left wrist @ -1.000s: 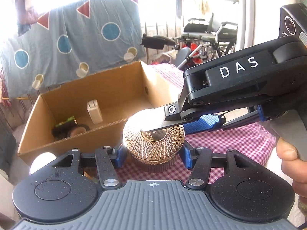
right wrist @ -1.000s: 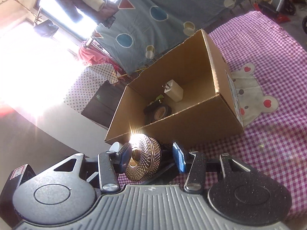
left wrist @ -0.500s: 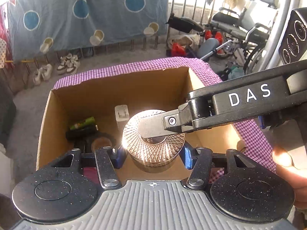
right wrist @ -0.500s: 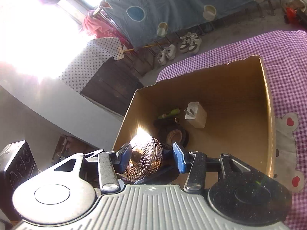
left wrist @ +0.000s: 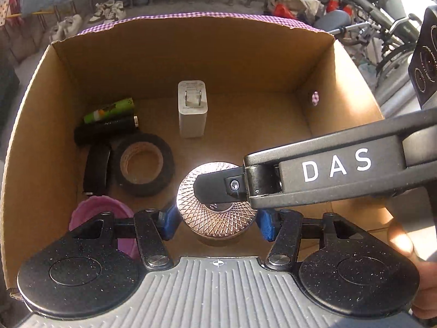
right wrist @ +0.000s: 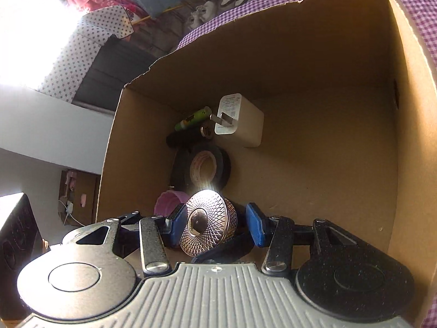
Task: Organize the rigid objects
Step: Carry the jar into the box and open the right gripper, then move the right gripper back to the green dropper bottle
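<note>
Left wrist view, writing: "DAS" in white on the right gripper (left wrist: 218, 191) reaching in from the right.
Left wrist view, grip: left gripper (left wrist: 217, 220) angled steeply down, blue fingers (left wrist: 169, 221) pinching the sides of the round metal tin (left wrist: 215, 218) above the cardboard box (left wrist: 191, 54) floor.
Right wrist view, writing: small print on white charger (right wrist: 240, 121), unreadable.
Right wrist view, grip: right fingers (right wrist: 174, 225) clamping the tin's top and bottom faces, beside black tape roll (right wrist: 203, 168).
</note>
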Available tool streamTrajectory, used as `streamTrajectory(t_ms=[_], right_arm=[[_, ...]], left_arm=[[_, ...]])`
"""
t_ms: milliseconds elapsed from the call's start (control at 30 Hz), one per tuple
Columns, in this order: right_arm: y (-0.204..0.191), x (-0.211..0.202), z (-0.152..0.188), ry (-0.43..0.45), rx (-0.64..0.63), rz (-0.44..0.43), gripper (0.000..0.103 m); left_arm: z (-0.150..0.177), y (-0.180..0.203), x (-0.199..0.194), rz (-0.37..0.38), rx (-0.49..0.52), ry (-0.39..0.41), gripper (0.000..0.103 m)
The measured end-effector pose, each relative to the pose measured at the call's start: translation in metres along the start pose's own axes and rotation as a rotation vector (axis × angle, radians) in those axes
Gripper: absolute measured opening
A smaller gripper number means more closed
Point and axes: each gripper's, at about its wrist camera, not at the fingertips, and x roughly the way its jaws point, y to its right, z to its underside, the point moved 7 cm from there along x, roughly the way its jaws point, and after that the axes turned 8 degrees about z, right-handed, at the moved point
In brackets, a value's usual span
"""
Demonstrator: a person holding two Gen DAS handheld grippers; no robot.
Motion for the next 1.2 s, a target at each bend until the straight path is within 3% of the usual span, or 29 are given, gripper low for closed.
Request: streamTrajectory(t_ms=[167,333,433,600,767,1000,1200], right_arm=[[0.000,-0.007,0.002,0.033,-0.018,0.009,0.053],[-0.004,-0.034,0.001,0.143,-0.044,0.012,0.052],[-0.005,-0.061,0.008,0.222,-0.023,-0.032,0.052],[-0.006,-0.120,0.046,0.383,0.001,-0.121,0.052],[-0.004,-0.163,0.105,0.505,0.030,-0.180,0.053],[0.011,-0.158,0.166,0.531,0.124,-0.189,0.053],[0.009,-0.139,0.187,0.518,0.105,-0.139,0.053]], left_arm=[[0.005,-0.005,0.002,0.034,-0.043,-0.011,0.060],[0.005,0.003,-0.026,0.068,-0.020,0.085,0.069],[0.006,0.007,-0.050,0.078,-0.001,0.148,0.072],[0.021,0.017,-0.095,0.108,0.052,0.269,0.076],[0.038,0.035,-0.121,0.124,0.129,0.368,0.089],[0.076,0.041,-0.132,0.119,0.197,0.417,0.095],[0.106,0.034,-0.124,0.098,0.218,0.413,0.097]])
